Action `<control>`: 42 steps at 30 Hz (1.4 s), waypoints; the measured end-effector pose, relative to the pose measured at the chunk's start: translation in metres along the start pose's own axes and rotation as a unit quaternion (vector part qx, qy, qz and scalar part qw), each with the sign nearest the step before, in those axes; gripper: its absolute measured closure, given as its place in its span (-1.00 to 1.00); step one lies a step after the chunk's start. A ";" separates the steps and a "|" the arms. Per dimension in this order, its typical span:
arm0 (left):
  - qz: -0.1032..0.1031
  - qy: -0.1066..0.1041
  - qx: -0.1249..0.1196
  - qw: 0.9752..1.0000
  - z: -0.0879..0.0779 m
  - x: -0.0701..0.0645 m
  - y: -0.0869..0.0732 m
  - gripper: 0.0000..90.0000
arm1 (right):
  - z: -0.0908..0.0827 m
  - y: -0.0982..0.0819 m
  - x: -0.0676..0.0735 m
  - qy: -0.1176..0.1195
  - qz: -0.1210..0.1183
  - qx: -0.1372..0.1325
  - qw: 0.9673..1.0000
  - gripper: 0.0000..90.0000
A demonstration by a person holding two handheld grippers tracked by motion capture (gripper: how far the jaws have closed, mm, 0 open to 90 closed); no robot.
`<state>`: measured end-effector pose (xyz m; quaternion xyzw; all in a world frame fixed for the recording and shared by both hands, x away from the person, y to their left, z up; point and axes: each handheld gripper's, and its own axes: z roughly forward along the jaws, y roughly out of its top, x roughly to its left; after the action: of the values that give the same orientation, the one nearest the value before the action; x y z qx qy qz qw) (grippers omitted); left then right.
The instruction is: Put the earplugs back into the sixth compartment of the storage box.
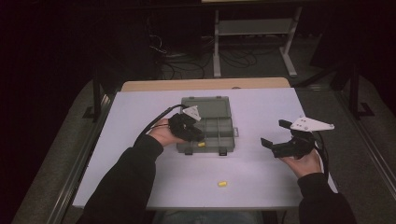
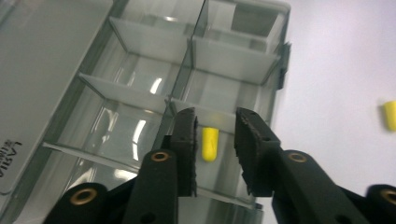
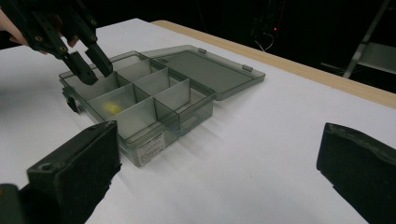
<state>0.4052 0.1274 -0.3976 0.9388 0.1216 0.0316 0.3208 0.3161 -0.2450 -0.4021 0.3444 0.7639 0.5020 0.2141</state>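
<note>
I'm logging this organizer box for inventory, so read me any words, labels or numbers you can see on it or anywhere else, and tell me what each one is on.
"LASTLE" or similar, partly cut off and uncertain: raised lettering on the open lid of the organizer box, at the left gripper view's left edge; a smaller line beneath it is unreadable.
White sticker on the box's front wall: print too small and blurred to read.
No other text can be read.
</note>
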 end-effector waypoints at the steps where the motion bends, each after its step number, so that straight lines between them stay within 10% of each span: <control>1: 0.001 0.001 -0.005 1.000 -0.003 -0.002 0.001 0.45 | 0.000 0.000 0.000 0.000 0.000 -0.001 1.000 -1.00; 12: 0.004 -0.007 -0.049 0.999 -0.036 -0.024 0.014 -0.05 | 0.000 0.000 0.000 0.000 0.001 -0.001 1.000 -1.00; 22: 0.050 -0.018 -0.061 0.997 -0.048 -0.057 0.025 -0.34 | -0.001 0.000 0.000 -0.001 0.000 -0.002 1.000 -1.00; 42: 0.084 -0.049 -0.035 0.995 0.001 -0.114 0.031 -0.89 | -0.001 0.000 0.000 0.000 0.000 -0.002 1.000 -1.00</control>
<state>0.3009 0.0751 -0.3773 0.9342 0.0249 0.0170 0.3555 0.3158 -0.2459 -0.4016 0.3442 0.7631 0.5030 0.2148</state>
